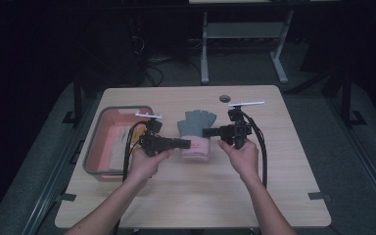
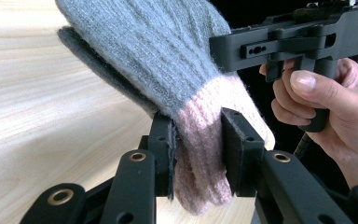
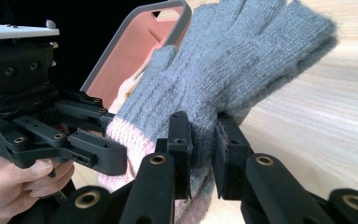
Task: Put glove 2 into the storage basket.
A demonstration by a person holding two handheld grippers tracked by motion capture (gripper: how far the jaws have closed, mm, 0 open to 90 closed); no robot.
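A grey knit glove (image 1: 199, 120) with a pink cuff is held over the middle of the wooden table (image 1: 176, 196), and a darker grey layer shows beneath it. My left gripper (image 1: 186, 143) comes in from the left and is shut on the pink cuff (image 2: 200, 140). My right gripper (image 1: 206, 132) comes in from the right and is shut on the grey part just past the cuff (image 3: 200, 135). In the left gripper view the glove (image 2: 158, 51) fans out above the jaws. In the right gripper view its fingers (image 3: 256, 42) spread toward the upper right.
A grey-rimmed bin (image 1: 94, 131) with a pink inside stands at the table's left and holds some pale items; its rim (image 3: 135, 28) shows behind the glove. A small dark round thing (image 1: 224, 98) lies near the far edge. A white table frame stands beyond.
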